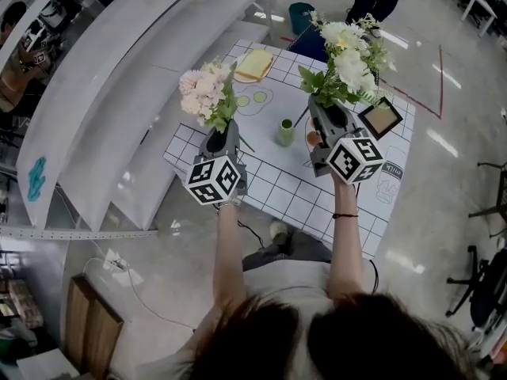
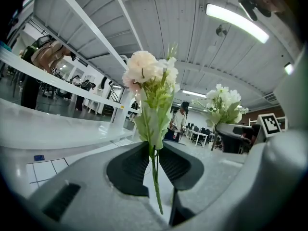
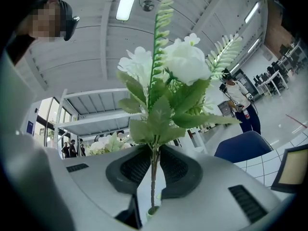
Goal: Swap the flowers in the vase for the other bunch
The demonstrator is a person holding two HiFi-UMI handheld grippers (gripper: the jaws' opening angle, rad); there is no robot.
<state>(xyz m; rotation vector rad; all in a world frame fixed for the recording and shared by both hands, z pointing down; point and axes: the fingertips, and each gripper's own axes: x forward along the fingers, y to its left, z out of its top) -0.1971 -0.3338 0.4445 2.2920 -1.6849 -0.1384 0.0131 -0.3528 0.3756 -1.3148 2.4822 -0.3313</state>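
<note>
The left gripper (image 2: 154, 154) clenched the pink bunch (image 2: 148, 76) by thin stems between its jaws, the right gripper (image 3: 154, 161) likewise the white bunch (image 3: 183, 64); both seemed light, top-heavy, best pinched low.

Two bunches, pink bunch (image 1: 206, 92) and white bunch (image 1: 347, 58); one vase (image 1: 285, 132); two grippers, left gripper (image 2: 153, 150), right gripper (image 3: 154, 154).

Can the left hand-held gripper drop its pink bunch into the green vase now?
Probably not: the white bunch in the right hand-held gripper has its stem tip at the green vase mouth.
</note>
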